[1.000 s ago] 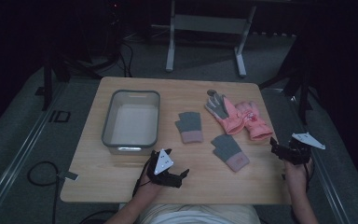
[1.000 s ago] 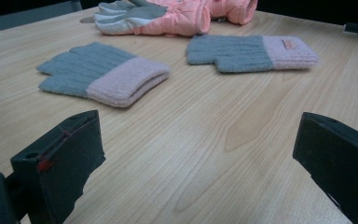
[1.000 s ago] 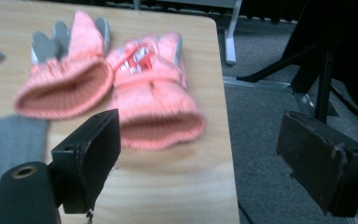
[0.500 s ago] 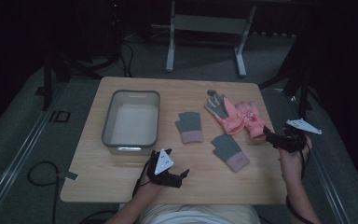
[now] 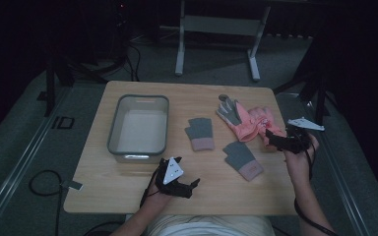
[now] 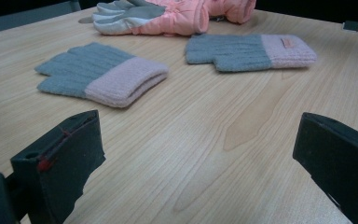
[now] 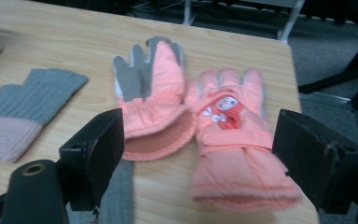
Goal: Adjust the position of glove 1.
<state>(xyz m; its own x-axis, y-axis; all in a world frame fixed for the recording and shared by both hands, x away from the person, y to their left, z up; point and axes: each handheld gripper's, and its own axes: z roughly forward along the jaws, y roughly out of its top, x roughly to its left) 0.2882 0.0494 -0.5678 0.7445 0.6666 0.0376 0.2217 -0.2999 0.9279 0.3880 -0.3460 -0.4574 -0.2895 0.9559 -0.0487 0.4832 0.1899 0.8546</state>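
Pink padded winter gloves (image 5: 250, 120) lie as a pair at the far right of the pale wooden surface (image 5: 128, 196) in the high view, one palm-up with grey patches, the other beside it, and the right gripper (image 5: 271, 139) sits just at their cuff end with the person's hand (image 5: 299, 160) behind it. Two grey knitted fingerless gloves with pink cuffs, one (image 5: 200, 133) near the middle and one (image 5: 243, 160) nearer the person, lie apart from each other, and a grey-rimmed rectangular plastic tub (image 5: 112, 129) stands to the left. The left gripper (image 5: 193, 186) rests low at the near edge, well away from all of it. From the left gripper view its fingers (image 6: 60, 163) stand wide apart over bare wood, holding nothing, with the knitted gloves (image 6: 102, 74) ahead. From the right gripper view the fingers (image 7: 95, 149) are spread wide too and empty, framing both cuffs: the open cuff of the palm-up glove (image 7: 151, 93) to the left and the glove with the printed cartoon patch (image 7: 233, 140) to the right. I'd reckon the step is picking up one of these; it would go best to centre on a single cuff, come down until one finger slides under the thick edge, and close firmly, since the padding is likely to squash and slip and a straddling grip could drag both.
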